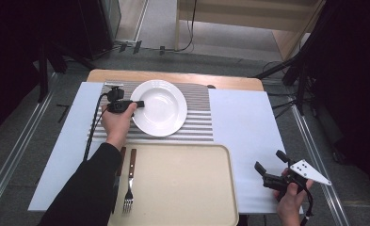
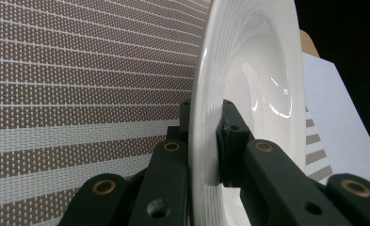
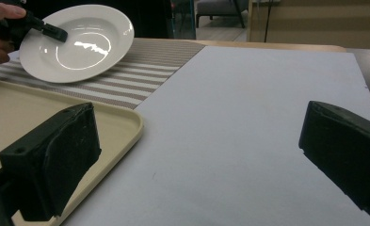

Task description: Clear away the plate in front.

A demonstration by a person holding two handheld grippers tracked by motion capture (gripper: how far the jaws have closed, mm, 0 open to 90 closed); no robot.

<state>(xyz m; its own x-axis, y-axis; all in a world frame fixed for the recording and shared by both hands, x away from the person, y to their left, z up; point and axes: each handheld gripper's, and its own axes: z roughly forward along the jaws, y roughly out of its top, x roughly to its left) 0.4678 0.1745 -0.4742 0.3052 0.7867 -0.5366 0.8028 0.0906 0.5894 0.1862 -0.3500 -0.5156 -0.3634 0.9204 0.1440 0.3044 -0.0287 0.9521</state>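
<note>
A white deep plate (image 1: 161,108) rests on a striped placemat (image 1: 199,120) at the back of the table. My left gripper (image 1: 136,104) is shut on the plate's left rim. In the left gripper view the rim (image 2: 202,94) runs between the two black jaws of the gripper (image 2: 206,136), one pad under it and one inside the bowl. From the right gripper view the plate (image 3: 74,42) looks tilted, its gripped side lifted off the mat. My right gripper (image 1: 271,161) hovers open over the white sheet at the front right, with nothing between its fingers (image 3: 55,160).
A beige tray (image 1: 187,188) lies along the near edge, its corner (image 3: 121,122) close to my right gripper. A fork (image 1: 130,186) and a knife (image 1: 122,157) lie on the tray's left side, the knife partly under my left sleeve. White sheet (image 1: 244,122) covers the right half.
</note>
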